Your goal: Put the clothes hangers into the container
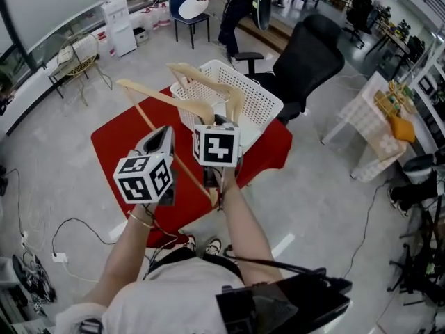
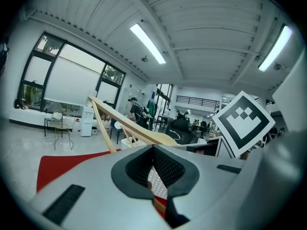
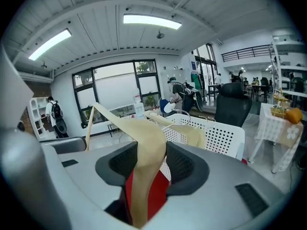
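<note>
Right tool (image 1: 221,122) clamping wooden hanger (image 3: 145,137), long axis slanting up-left, white basket (image 1: 261,104) beyond

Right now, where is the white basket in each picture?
Head view: white basket in the upper middle.
Left gripper view: white basket small, left of centre.
Right gripper view: white basket right of centre.
Shared landmark: the black chair next to it.

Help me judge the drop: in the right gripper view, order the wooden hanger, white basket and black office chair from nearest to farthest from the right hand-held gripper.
1. wooden hanger: clamped between the jaws of the right hand-held gripper.
2. white basket: just ahead, slightly right.
3. black office chair: behind the basket, further right.
</note>
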### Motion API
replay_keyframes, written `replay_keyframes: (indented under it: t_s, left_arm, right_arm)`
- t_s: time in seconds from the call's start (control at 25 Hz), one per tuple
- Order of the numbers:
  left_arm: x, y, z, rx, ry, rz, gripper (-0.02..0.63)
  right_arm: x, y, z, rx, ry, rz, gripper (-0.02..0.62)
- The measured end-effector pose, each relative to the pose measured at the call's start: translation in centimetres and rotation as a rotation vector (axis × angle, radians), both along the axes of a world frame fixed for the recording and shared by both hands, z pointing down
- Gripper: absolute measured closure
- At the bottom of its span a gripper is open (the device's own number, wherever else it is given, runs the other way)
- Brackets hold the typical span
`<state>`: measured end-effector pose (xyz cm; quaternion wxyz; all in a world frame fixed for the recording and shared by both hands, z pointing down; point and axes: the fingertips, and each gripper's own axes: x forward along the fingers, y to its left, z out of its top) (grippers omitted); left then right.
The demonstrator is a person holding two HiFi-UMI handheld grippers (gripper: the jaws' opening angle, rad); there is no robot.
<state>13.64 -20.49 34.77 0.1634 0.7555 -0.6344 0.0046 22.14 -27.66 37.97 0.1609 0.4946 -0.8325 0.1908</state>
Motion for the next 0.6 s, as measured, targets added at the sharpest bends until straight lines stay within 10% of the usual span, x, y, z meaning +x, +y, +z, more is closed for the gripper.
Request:
replay_keyframes:
  t_s: [0.6]
  left_arm:
    - [-0.5,-5.0,-7.5,0.133,0.046,0.032,0.604]
  right_arm:
    - [-1.5,-4.9,-7.0,0.086,-0.055,-0.001,0.402]
